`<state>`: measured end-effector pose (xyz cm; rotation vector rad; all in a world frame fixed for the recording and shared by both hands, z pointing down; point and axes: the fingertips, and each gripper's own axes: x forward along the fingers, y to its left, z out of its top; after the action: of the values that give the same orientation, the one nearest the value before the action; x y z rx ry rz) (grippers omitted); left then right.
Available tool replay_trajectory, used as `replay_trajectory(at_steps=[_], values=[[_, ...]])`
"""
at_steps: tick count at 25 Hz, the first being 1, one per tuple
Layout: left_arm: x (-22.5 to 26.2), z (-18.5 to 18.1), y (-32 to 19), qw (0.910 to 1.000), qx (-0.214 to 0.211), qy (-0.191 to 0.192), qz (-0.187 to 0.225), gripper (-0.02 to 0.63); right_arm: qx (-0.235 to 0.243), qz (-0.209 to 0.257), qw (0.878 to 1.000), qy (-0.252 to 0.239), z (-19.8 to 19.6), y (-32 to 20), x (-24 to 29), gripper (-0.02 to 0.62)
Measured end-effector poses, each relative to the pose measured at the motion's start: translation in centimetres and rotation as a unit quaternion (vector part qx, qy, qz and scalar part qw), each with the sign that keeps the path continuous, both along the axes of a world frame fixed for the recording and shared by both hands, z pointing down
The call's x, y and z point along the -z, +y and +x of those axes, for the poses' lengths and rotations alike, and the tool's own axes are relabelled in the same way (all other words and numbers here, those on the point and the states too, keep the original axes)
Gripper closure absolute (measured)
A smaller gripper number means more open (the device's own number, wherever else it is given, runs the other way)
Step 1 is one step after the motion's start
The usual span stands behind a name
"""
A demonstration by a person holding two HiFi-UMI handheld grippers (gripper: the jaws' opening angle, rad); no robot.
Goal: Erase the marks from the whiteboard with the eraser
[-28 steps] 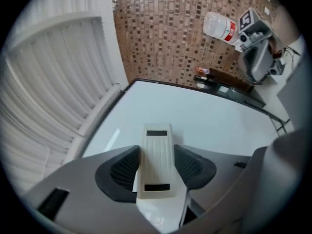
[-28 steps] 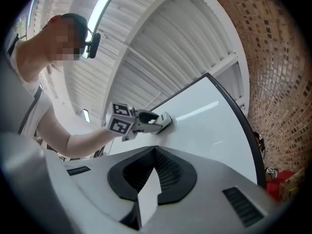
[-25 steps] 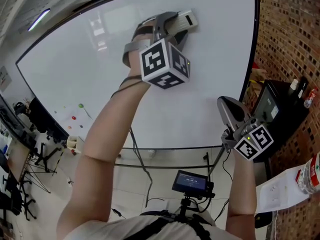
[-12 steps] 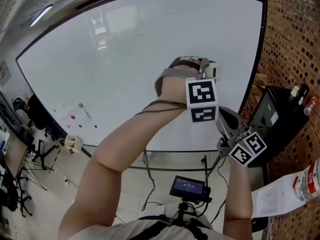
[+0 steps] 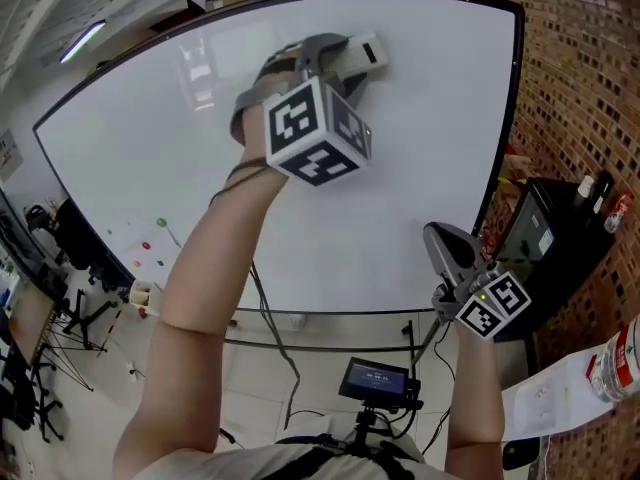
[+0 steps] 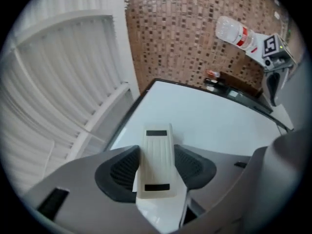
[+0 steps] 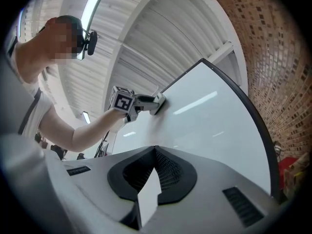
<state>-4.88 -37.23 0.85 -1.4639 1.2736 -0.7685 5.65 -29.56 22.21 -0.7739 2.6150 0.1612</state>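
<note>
The whiteboard (image 5: 200, 158) fills the head view; its surface looks clean apart from a few small coloured dots (image 5: 160, 224) low on the left. My left gripper (image 5: 348, 60) is up near the board's top, shut on the white eraser (image 5: 368, 50), which lies against the board. In the left gripper view the eraser (image 6: 156, 162) is pinched between both dark pads, with the whiteboard (image 6: 214, 121) beyond. My right gripper (image 5: 445, 243) hangs by the board's lower right corner, shut with nothing in it; its pads (image 7: 168, 172) meet in its own view.
A brick wall (image 5: 580, 88) stands to the right of the board. A black cabinet (image 5: 545, 223) with small bottles sits under it. A plastic bottle (image 5: 622, 353) lies at the far right. A small screen on a stand (image 5: 378, 378) is below the board.
Half a second ago the left gripper with the eraser was low on the board's right side, beside the right gripper. It has swept back up and left near the top. The right gripper stayed put.
</note>
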Motion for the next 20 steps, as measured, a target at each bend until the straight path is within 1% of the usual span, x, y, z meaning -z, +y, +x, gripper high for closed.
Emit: replay_trajectory(at_steps=[1, 2, 4, 5, 6, 8, 9, 11, 13, 15, 16, 17, 18, 19, 20], values=[[2.1, -1.3, 0.2, 0.9997, 0.011, 0.016, 0.013, 0.344, -0.001, -0.003, 1.000, -0.002, 0.1, -0.1, -0.3, 0.574], [3.4, -2.2, 0.3, 0.9994, 0.022, 0.022, 0.018, 0.344, -0.003, -0.005, 1.000, -0.004, 0.2, -0.2, -0.5, 0.574], [4.2, -2.7, 0.1, 0.9992, 0.036, 0.016, 0.011, 0.341, -0.005, -0.008, 1.000, -0.011, 0.5, -0.5, -0.9, 0.574], [3.6, -2.7, -0.1, 0.9989, 0.046, 0.004, -0.001, 0.339, -0.005, -0.009, 1.000, -0.013, 0.6, -0.5, -1.0, 0.574], [2.5, -2.6, -0.3, 0.9979, 0.061, -0.011, -0.022, 0.341, -0.005, -0.008, 1.000, -0.014, 0.6, -0.6, -1.1, 0.574], [-0.3, -2.4, -0.8, 0.9927, 0.083, -0.043, -0.075, 0.342, -0.004, -0.007, 1.000, -0.015, 0.6, -0.9, -0.9, 0.574], [-1.6, -2.3, -0.9, 0.9902, 0.088, -0.057, -0.092, 0.342, -0.003, -0.007, 1.000, -0.016, 0.5, -0.9, -0.9, 0.574], [-4.5, -2.2, -1.0, 0.9860, 0.100, -0.087, -0.102, 0.342, -0.001, -0.008, 1.000, -0.018, 0.4, -0.9, -1.0, 0.574], [-8.4, -1.8, -1.2, 0.9796, 0.110, -0.127, -0.110, 0.342, 0.003, -0.011, 1.000, -0.016, 0.3, -0.9, -1.2, 0.574], [-12.7, -0.9, -1.7, 0.9720, 0.099, -0.160, -0.141, 0.342, 0.009, -0.011, 1.000, -0.012, 0.3, -1.0, -1.1, 0.574], [-14.2, -0.5, -1.9, 0.9699, 0.086, -0.167, -0.155, 0.342, 0.010, -0.010, 1.000, -0.010, 0.5, -1.0, -0.9, 0.574], [-15.0, -0.3, -2.1, 0.9698, 0.073, -0.165, -0.165, 0.342, 0.012, -0.009, 1.000, -0.010, 0.7, -1.0, -0.6, 0.574], [-14.9, -0.2, -2.2, 0.9713, 0.060, -0.154, -0.171, 0.342, 0.012, -0.006, 1.000, -0.011, 0.9, -1.0, -0.3, 0.574], [-14.0, -0.2, -2.2, 0.9741, 0.052, -0.139, -0.171, 0.341, 0.012, -0.003, 1.000, -0.013, 1.1, -0.9, 0.0, 0.574], [-12.3, -0.4, -2.1, 0.9782, 0.049, -0.124, -0.159, 0.341, 0.010, -0.001, 1.000, -0.014, 1.3, -0.8, 0.3, 0.574]])
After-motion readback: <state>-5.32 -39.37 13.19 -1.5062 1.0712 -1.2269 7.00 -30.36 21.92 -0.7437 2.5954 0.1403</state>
